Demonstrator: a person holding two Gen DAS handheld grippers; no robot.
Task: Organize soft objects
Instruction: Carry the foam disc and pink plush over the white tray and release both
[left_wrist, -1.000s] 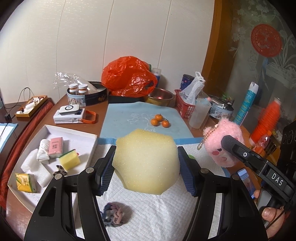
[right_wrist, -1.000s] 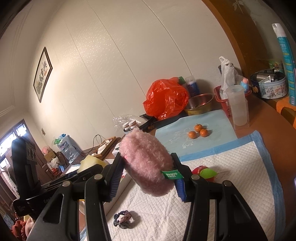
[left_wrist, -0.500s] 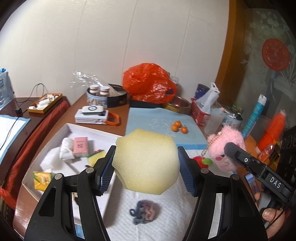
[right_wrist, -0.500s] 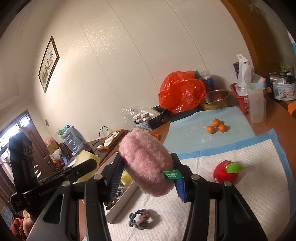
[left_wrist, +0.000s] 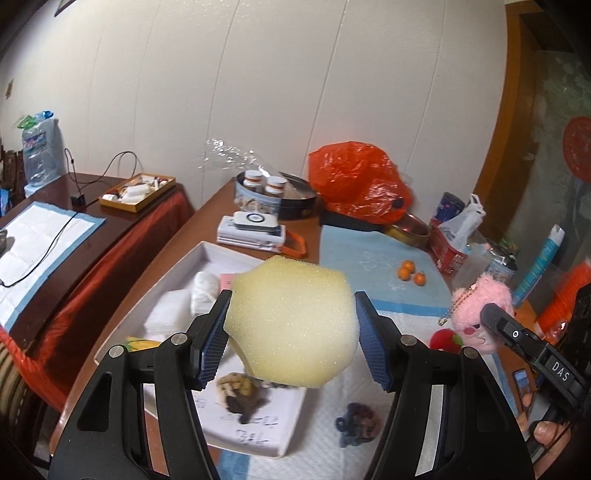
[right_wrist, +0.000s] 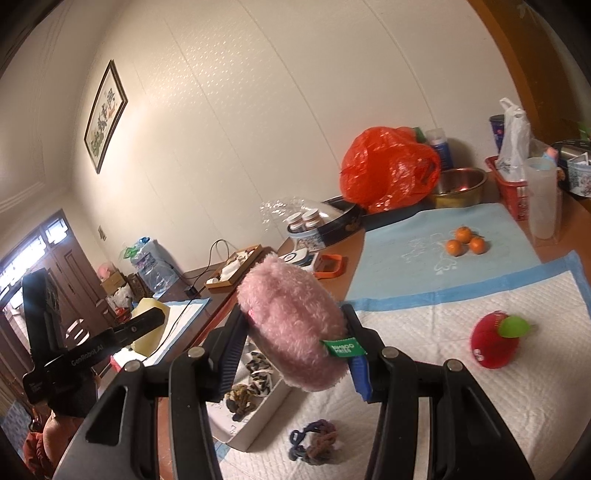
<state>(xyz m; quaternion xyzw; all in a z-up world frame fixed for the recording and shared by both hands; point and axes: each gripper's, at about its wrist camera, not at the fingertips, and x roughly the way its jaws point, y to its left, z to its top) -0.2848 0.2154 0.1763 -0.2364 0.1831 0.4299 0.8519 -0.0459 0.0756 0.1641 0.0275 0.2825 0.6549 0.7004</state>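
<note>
Left tongs (left_wrist: 291, 328) grip the yellow sponge (left_wrist: 291, 325), right tongs (right_wrist: 295, 350) the pink plush (right_wrist: 291, 325); release each low inside the white box (left_wrist: 207, 254).

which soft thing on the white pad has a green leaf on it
The red plush apple, lying alone on the white quilted pad. The braided hair tie on the same pad is dark and multicoloured, with no leaf.

Warm dim light — fisheye-bent, blurred edges
</note>
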